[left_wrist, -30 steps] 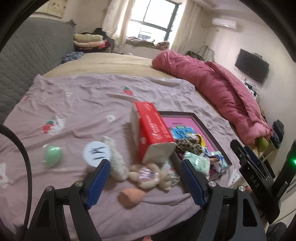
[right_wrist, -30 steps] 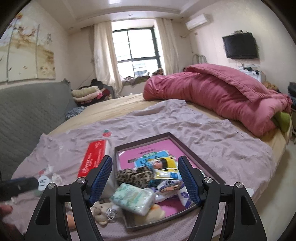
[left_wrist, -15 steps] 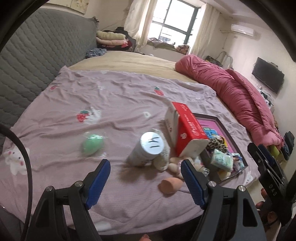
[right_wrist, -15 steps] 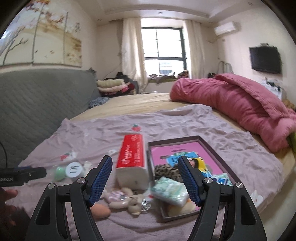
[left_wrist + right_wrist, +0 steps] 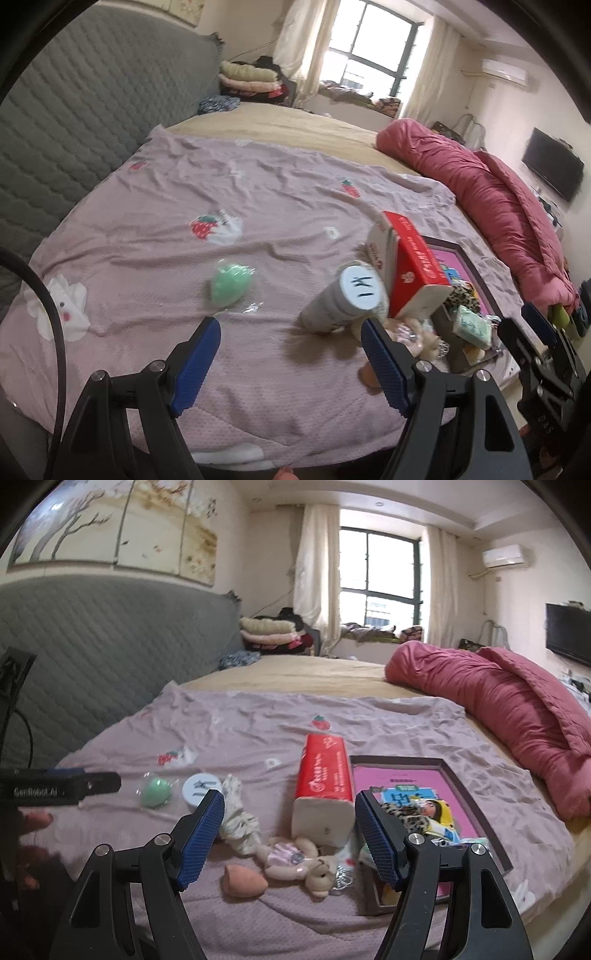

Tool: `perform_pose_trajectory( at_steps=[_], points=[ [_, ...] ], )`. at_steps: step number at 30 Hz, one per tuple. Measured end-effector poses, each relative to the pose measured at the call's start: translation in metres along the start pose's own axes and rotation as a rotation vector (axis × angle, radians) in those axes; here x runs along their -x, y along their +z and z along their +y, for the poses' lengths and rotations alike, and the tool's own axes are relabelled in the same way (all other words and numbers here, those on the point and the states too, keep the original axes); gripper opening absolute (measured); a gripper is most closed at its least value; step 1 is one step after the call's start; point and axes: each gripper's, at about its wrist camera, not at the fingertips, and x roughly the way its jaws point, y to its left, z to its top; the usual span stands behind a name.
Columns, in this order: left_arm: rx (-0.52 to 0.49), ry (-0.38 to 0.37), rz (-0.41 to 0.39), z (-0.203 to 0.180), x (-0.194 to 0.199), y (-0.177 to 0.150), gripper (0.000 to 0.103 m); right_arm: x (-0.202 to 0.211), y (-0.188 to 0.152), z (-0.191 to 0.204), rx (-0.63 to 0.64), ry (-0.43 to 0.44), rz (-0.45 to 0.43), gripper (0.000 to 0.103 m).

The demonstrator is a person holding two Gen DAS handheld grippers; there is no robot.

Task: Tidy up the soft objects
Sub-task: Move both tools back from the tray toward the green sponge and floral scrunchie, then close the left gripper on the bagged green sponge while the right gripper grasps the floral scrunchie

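Note:
Soft items lie on the mauve bedsheet: a green sponge egg in clear wrap [image 5: 231, 285] [image 5: 155, 792], a white-capped tube [image 5: 341, 298] [image 5: 201, 788], a cream cloth toy [image 5: 238, 821], a small plush bear [image 5: 295, 856], a peach sponge [image 5: 242, 880] and a red tissue pack [image 5: 410, 266] [image 5: 323, 786]. A dark-framed pink tray [image 5: 476, 797] [image 5: 463, 254] holds a leopard-print piece and several packets. My left gripper [image 5: 290, 339] is open and empty, near the green egg and tube. My right gripper [image 5: 290, 810] is open and empty above the bear.
A rolled red quilt [image 5: 517, 709] lies along the bed's right side. A grey padded headboard [image 5: 74, 110] stands at the left. Folded clothes [image 5: 269, 633] sit by the window. The bed's front edge is just below both grippers.
Both grippers have swung left and pulled back; the tray has shifted toward the right of each view and the green egg and tube sit nearer the left gripper. Both stay open.

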Motion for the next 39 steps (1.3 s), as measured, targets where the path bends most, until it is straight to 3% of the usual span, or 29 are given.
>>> perform_pose_trajectory(
  at_steps=[17, 30, 39],
  points=[
    [0.135, 0.065, 0.074, 0.058, -0.058, -0.013, 0.078, -0.062, -0.025, 0.026, 0.092, 0.068, 0.145, 0.075],
    [0.159, 0.114, 0.081, 0.087, -0.125, 0.006, 0.078, -0.104, -0.040, 0.037, 0.114, 0.102, 0.213, 0.075],
    [0.119, 0.098, 0.095, 0.084, -0.156, 0.007, 0.078, -0.127, -0.047, 0.041, 0.146, 0.090, 0.239, 0.075]
  ],
)
